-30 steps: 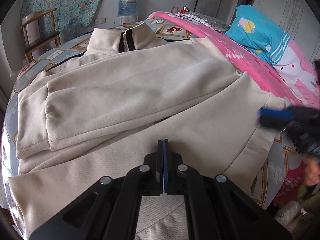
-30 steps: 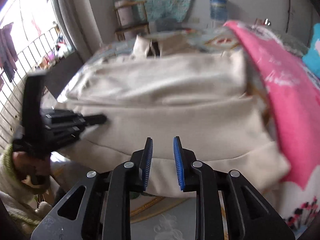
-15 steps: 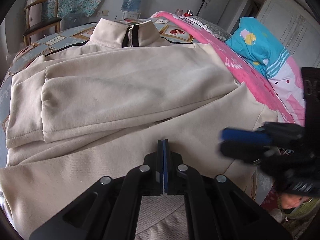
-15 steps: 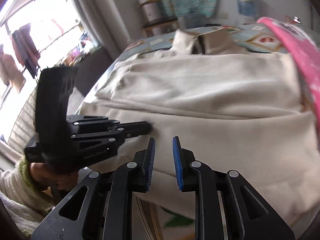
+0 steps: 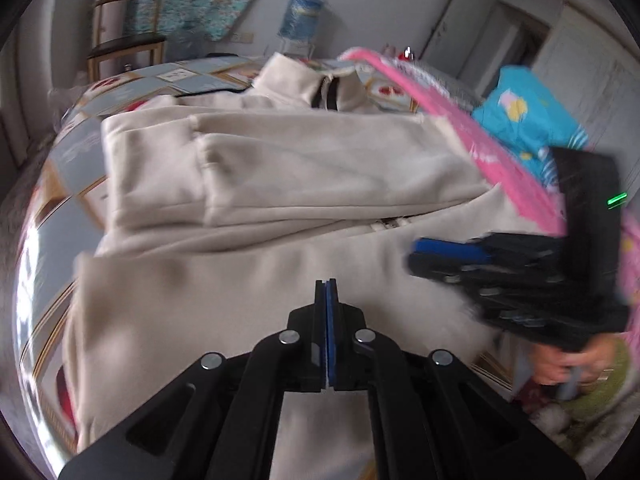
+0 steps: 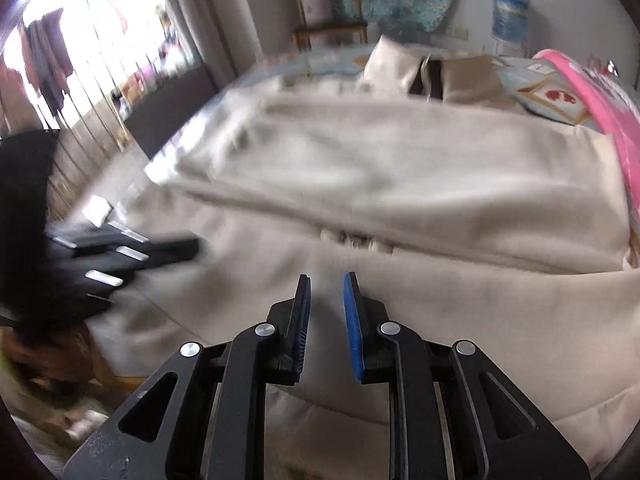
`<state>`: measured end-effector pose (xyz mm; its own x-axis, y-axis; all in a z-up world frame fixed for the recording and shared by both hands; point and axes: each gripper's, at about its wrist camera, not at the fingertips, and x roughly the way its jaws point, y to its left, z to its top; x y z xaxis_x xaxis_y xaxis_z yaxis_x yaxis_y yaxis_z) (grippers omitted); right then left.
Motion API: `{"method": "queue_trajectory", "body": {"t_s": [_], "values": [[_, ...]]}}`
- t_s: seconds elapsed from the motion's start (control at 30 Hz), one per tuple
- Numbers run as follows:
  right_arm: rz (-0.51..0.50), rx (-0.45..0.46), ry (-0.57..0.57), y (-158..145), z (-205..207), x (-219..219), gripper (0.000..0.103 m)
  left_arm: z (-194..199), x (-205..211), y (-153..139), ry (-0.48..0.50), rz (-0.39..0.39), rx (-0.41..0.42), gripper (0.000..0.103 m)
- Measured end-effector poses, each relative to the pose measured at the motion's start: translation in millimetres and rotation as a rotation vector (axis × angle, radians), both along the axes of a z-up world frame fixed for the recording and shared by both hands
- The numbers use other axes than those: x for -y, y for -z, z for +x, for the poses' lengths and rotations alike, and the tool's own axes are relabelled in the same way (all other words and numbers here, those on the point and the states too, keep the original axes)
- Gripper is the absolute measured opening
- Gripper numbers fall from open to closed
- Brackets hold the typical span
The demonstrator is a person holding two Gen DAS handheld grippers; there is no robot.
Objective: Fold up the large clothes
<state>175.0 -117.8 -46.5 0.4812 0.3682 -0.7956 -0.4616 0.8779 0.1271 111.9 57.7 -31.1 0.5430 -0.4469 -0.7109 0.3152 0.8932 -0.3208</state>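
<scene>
A large cream zip jacket (image 5: 320, 168) lies spread on the bed with its collar (image 5: 328, 88) at the far end and one sleeve folded across the chest. My left gripper (image 5: 326, 282) hovers over the jacket's lower part, shut, with nothing between its pads. My right gripper (image 6: 326, 276) is over the same lower part, its jaws a small gap apart and empty. In the left wrist view the right gripper (image 5: 416, 250) comes in from the right, close above the cloth. The right wrist view has the left gripper (image 6: 194, 246) at the jacket's left edge (image 6: 400, 168).
A pink quilt (image 5: 500, 152) and a blue pillow (image 5: 528, 120) lie along the jacket's right side. The patterned bed sheet (image 5: 72, 152) shows on the left. A wooden chair (image 5: 124, 40) and a water bottle (image 5: 300, 16) stand by the far wall. A window with railings (image 6: 80, 60) is beyond the bed's left side.
Both grippers have swung sideways over the jacket's lower part, and the right gripper now reaches further into the left wrist view. The views are blurred by the motion. Nothing was taken hold of.
</scene>
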Motion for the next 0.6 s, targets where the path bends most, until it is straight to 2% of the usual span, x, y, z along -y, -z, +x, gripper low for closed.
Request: {"method": "queue_trajectory", "body": {"t_s": [0.07, 0.13, 0.2, 0.23, 0.27, 0.3, 0.4, 0.5, 0.6], "values": [[0.001, 0.0, 0.003, 2, 2, -1, 0.019, -15, -11, -6, -0.01, -0.018, 0.01, 0.001], [0.031, -0.016, 0.01, 3, 6, 3, 0.019, -30, -21, -6, -0.024, 0.004, 0.02, 0.001], [0.052, -0.026, 0.011, 3, 7, 6, 0.019, -35, -30, 4, -0.082, 0.093, -0.012, 0.001], [0.057, -0.028, 0.012, 3, 7, 7, 0.019, -35, -35, 9, -0.101, 0.113, -0.023, 0.001], [0.062, -0.03, 0.012, 3, 8, 8, 0.019, -35, -41, 10, -0.115, 0.091, -0.016, 0.002], [0.062, -0.03, 0.012, 2, 9, 8, 0.019, -32, -49, 10, -0.165, 0.103, -0.011, 0.002], [0.065, -0.032, 0.017, 1, 8, 8, 0.019, -18, -63, 13, -0.245, 0.206, 0.016, 0.002], [0.076, -0.037, 0.021, 1, 7, 10, 0.019, -12, -76, 13, -0.263, 0.188, 0.019, 0.002], [0.084, -0.039, 0.022, 1, 7, 11, 0.019, -12, -73, 8, -0.275, 0.243, 0.048, 0.002]]}}
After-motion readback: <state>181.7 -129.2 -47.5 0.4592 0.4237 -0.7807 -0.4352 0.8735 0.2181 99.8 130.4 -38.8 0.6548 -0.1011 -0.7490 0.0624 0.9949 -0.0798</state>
